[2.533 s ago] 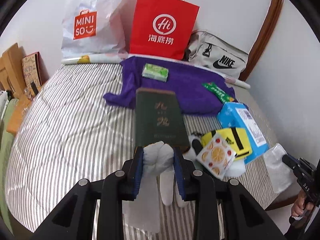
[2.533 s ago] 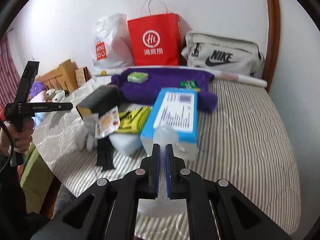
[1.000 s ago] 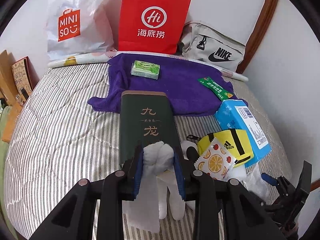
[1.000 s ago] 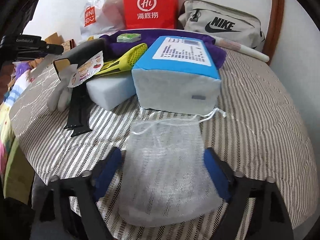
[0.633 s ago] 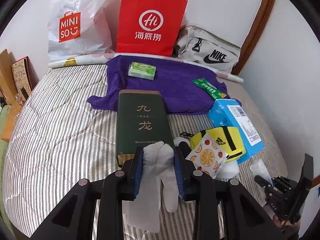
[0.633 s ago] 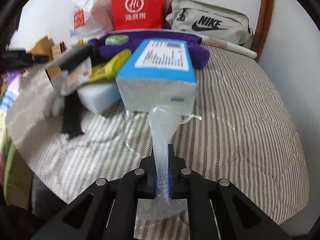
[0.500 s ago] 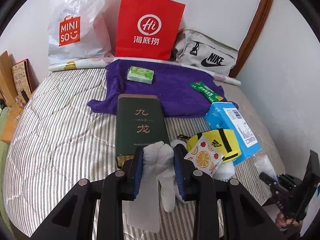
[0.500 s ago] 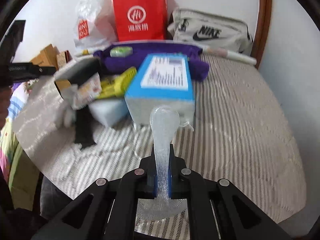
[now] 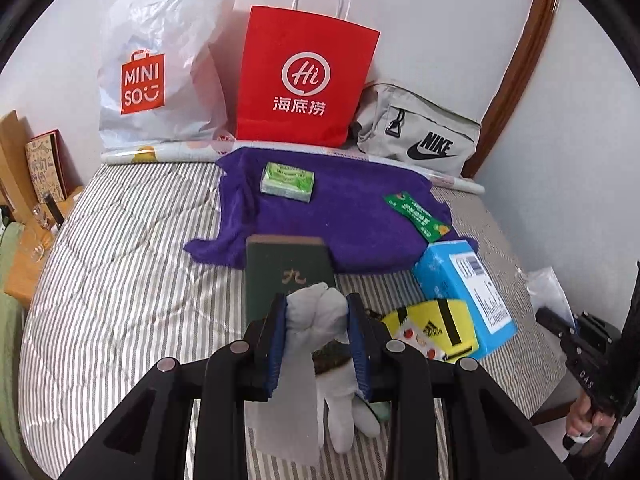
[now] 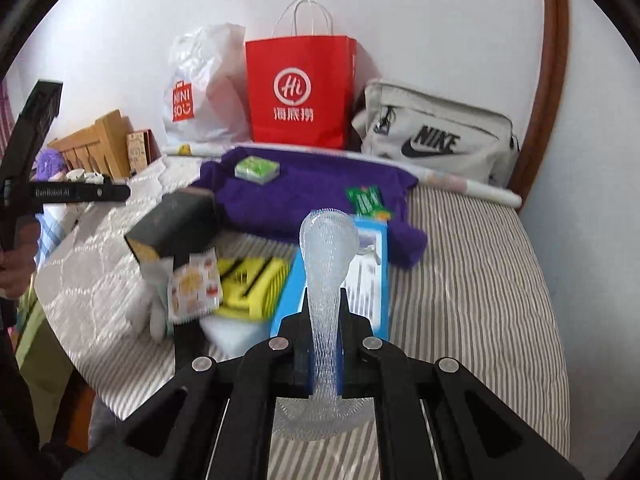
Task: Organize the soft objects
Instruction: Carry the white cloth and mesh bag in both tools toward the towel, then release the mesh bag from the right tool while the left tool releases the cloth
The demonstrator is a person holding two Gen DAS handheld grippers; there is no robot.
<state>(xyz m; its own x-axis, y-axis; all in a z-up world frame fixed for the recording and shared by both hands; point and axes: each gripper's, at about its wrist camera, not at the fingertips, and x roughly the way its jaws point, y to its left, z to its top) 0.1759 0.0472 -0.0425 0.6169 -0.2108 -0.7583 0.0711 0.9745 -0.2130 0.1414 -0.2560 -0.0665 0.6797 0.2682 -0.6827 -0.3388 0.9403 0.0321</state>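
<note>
From the left wrist, the left tongs (image 9: 316, 334) are clamped on a white glove (image 9: 320, 320), whose fingers dangle below the pads; held against a second ago it sits slightly higher over the striped bed (image 9: 120, 280), with the dark green box (image 9: 286, 270) just behind it. At the far right the right tongs (image 9: 554, 318) carry the clear mesh pouch (image 9: 546, 286) off the bed's edge. From the right wrist, the right tongs (image 10: 324, 344) are pinched tight on the mesh pouch (image 10: 328, 240), which a second ago lay flat on the bed between wide-open jaws; it now stands up in the grip, clear of the covers, in front of the blue tissue pack (image 10: 374, 264). Both soft items seem picked up and ready to be carried. The purple towel (image 10: 304, 196) has open space between the green packet (image 10: 257, 169) and the green sachet (image 10: 366, 200); the bed's right half is bare stripes, while the near-left clutter and bed edge crowd any low sweep.
</note>
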